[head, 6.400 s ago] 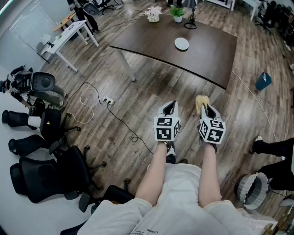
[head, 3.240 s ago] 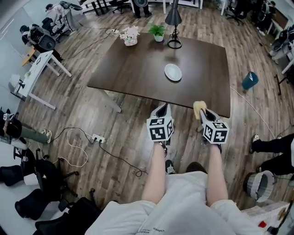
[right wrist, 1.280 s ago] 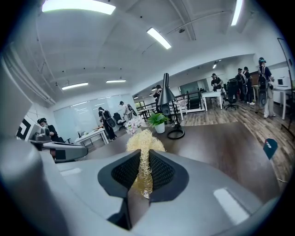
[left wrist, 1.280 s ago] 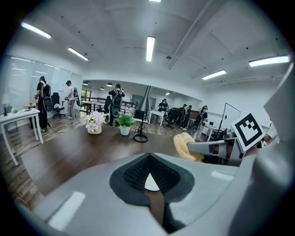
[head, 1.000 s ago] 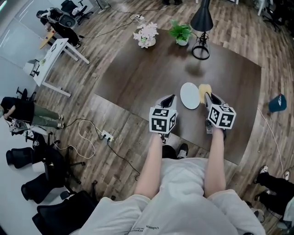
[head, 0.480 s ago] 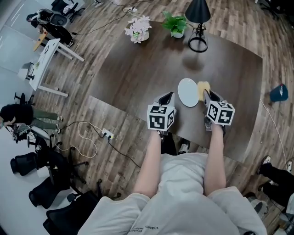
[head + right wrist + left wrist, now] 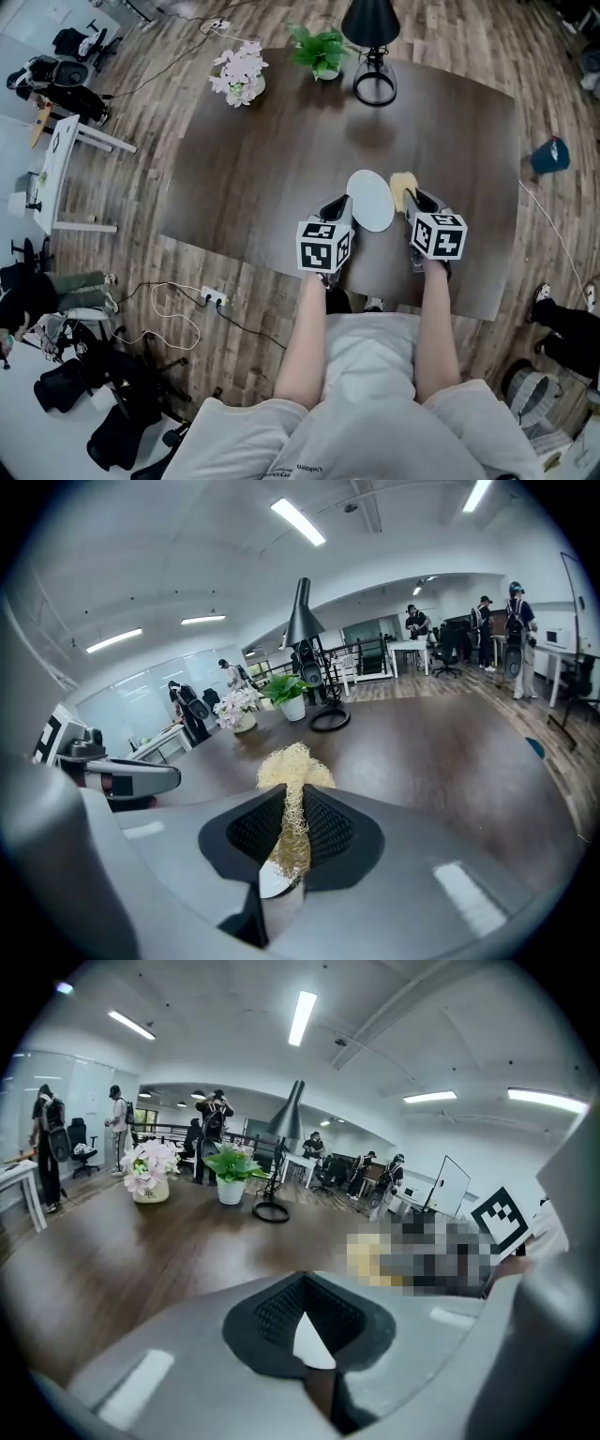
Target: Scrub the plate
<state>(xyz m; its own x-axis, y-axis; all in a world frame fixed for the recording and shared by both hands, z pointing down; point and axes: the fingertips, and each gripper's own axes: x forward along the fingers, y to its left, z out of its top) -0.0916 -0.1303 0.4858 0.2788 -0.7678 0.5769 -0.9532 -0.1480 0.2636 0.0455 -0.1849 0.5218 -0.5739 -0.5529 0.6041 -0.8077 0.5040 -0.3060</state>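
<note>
A white plate (image 7: 371, 200) lies flat on the dark brown table (image 7: 262, 169), near its front edge. My left gripper (image 7: 341, 208) hovers at the plate's left rim with its jaws together and nothing held; a sliver of the plate (image 7: 311, 1342) shows below the left gripper (image 7: 305, 1283). At the plate's right rim my right gripper (image 7: 411, 201) is shut on a yellow mesh scrubber (image 7: 403, 187). The scrubber (image 7: 292, 766) sticks out beyond the right gripper (image 7: 292, 794), with a bit of the plate (image 7: 270, 881) beneath. Whether the scrubber touches the plate I cannot tell.
A black desk lamp (image 7: 372, 37), a green potted plant (image 7: 319, 49) and a vase of pale flowers (image 7: 239, 75) stand along the table's far edge. A blue object (image 7: 547, 155) sits on the wooden floor at the right. Office chairs and cables lie at the left.
The person has walked up to the table. Both grippers have come over its front edge and now flank the plate, the left one closing in on the plate's left rim.
</note>
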